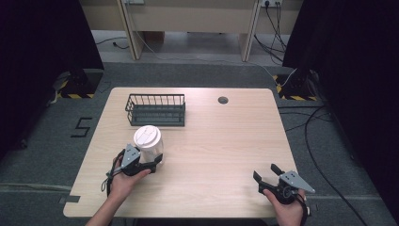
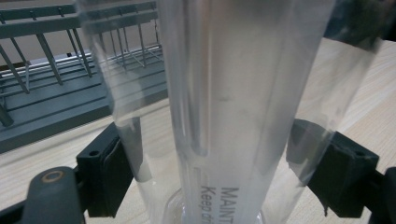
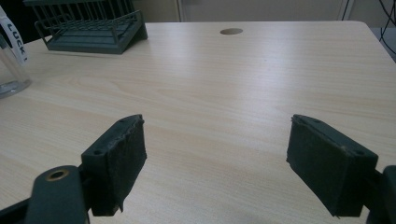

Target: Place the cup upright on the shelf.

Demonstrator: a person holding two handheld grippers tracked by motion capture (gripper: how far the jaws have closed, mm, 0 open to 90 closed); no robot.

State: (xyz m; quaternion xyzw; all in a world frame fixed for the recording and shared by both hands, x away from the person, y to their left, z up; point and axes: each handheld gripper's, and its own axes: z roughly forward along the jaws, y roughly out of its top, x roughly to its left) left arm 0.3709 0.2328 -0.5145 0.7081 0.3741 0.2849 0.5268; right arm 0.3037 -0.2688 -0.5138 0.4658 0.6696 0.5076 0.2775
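Nearest us, our right gripper [image 1: 267, 175] rests low over the near right part of the pale wooden table [image 1: 226, 141], its jaws spread wide with nothing between them. Farther in, on the left, our left gripper [image 1: 155, 161] clamps its pads [image 2: 114, 175] against both sides of the clear plastic cup with a white lid [image 1: 148, 142], standing upright on the table. Just beyond the cup sits the dark grey wire basket [image 1: 155, 109].
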